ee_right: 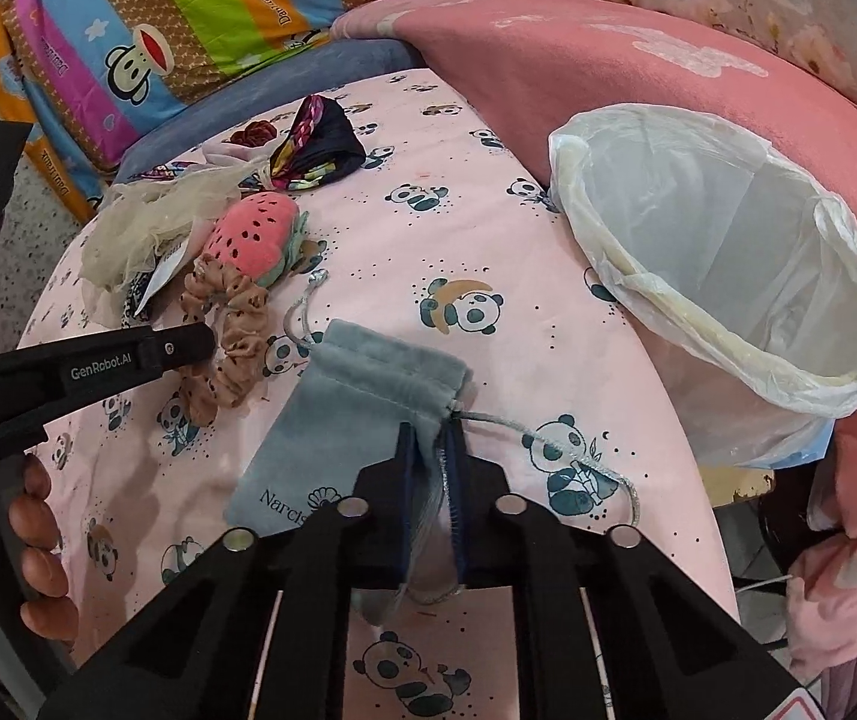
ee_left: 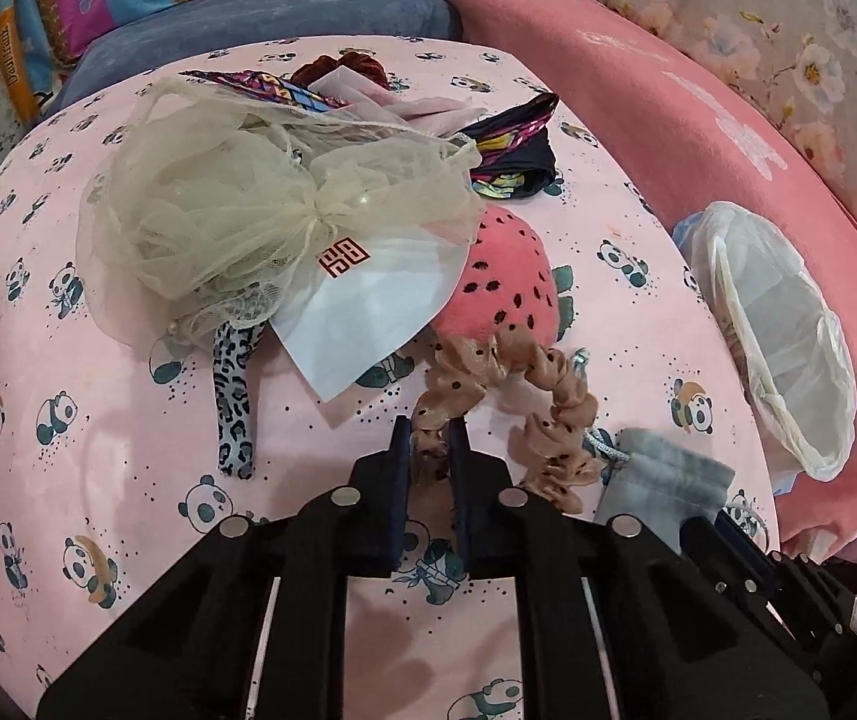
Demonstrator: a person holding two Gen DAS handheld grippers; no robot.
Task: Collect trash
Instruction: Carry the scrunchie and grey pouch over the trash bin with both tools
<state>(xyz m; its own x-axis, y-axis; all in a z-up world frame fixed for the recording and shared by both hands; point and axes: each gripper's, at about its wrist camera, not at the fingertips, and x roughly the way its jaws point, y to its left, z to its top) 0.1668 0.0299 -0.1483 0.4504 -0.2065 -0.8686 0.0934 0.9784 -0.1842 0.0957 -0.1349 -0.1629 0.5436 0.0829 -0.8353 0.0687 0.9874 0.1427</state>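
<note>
- The left tongs (ee_left: 430, 441) are pinching the near loop of the brown dotted scrunchie (ee_left: 506, 420), jaws nearly together with ruffled fabric bunched between them; the rest of the scrunchie is lying on the panda-print table (ee_left: 128, 420).
- The right tongs (ee_right: 433, 450) are clamping the gathered neck of the grey velvet pouch (ee_right: 344, 420), its body lying flat on the table just beside the scrunchie, and its silver drawstring (ee_right: 548, 438) is trailing off to the right.
- The lined trash bin (ee_right: 728, 276) is sitting at the table's right edge against the pink blanket (ee_right: 608, 60), its mouth tipped toward the tongs and looking empty.
- Risk, as I judge it: the left tongs are gripping only a thin fold of slippery ruffle, so a quick lift could be letting the scrunchie slide free.
- The scrunchie's far loop is resting against the strawberry plush (ee_left: 506, 276), and a white card (ee_left: 368, 312) is lying close by; dragging instead of lifting could be pulling those along.
- The pouch is hanging from one pinched edge, so it will probably be swinging, and the loose drawstring could be catching on the bin liner's rim.
- Both arms are heading for the same bin, so the tongs could be crowding each other at its mouth.
- The scrunchie is looking soft, crinkled, tan with dark dots; the pouch is looking plush, grey-blue, with lettering printed near its bottom.
</note>
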